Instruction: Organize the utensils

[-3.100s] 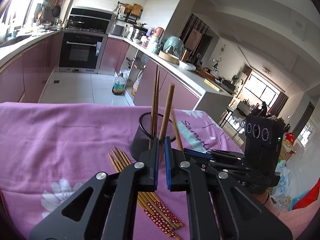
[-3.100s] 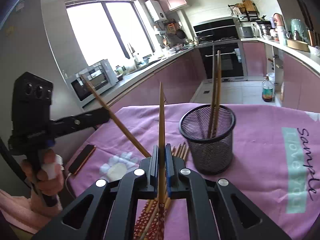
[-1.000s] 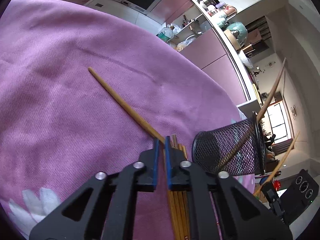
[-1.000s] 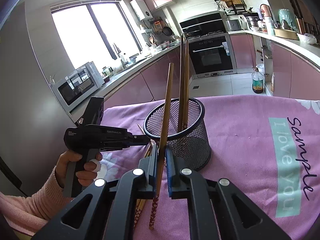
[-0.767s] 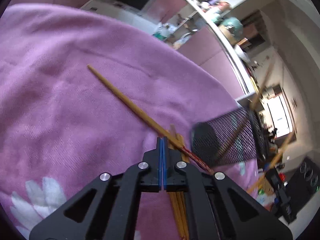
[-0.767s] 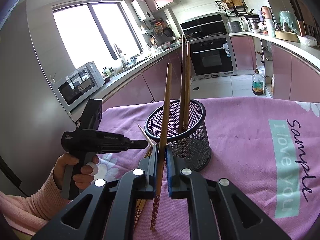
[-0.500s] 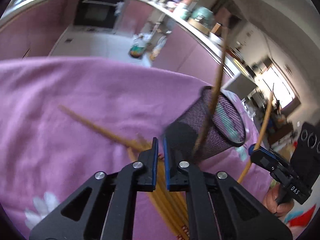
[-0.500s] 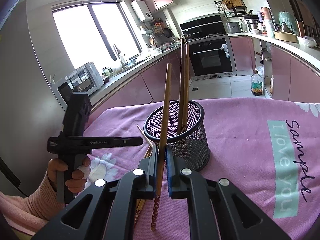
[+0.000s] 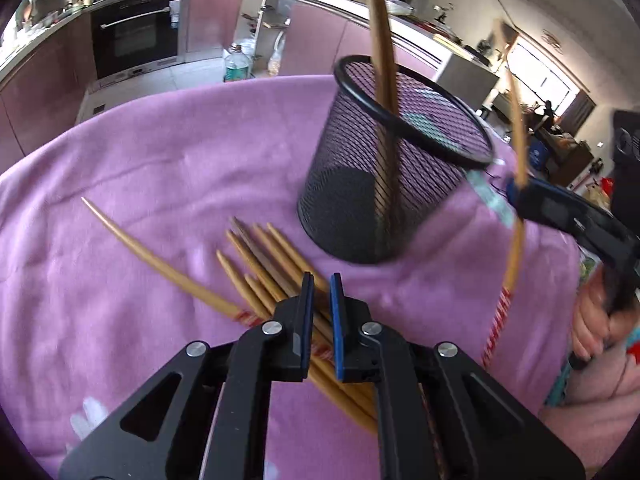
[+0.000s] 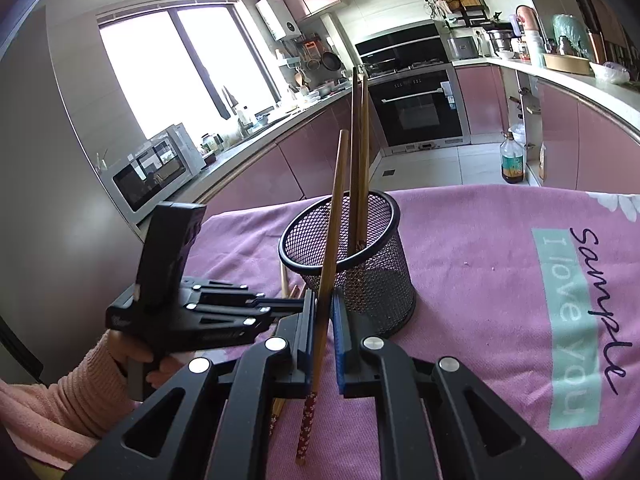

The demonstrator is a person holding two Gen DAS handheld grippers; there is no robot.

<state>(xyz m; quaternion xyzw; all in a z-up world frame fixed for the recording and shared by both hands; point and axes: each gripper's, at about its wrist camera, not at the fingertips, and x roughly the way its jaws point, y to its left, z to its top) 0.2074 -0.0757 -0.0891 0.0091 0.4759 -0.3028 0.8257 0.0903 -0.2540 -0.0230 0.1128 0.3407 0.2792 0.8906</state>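
Beside the cup (image 10: pixel 352 256), right hand-held gripper (image 10: pixel 323 322) clamps one chopstick (image 10: pixel 330 236) upright, unmoved. Left hand-held gripper (image 9: pixel 320 300), nearly closed and empty, has swung above the loose chopsticks (image 9: pixel 272 264); bare cloth (image 9: pixel 160 152) beyond.

1. The left hand-held gripper (image 9: pixel 321 288) tilts steeply downward, jaws nearly together, nothing between them.
2. The right hand-held gripper (image 10: pixel 323 312) angles gently downward, clamped on a chopstick (image 10: pixel 334 216).

Purple tablecloth (image 9: pixel 168 152), oven (image 10: pixel 416 108), microwave (image 10: pixel 156 168)
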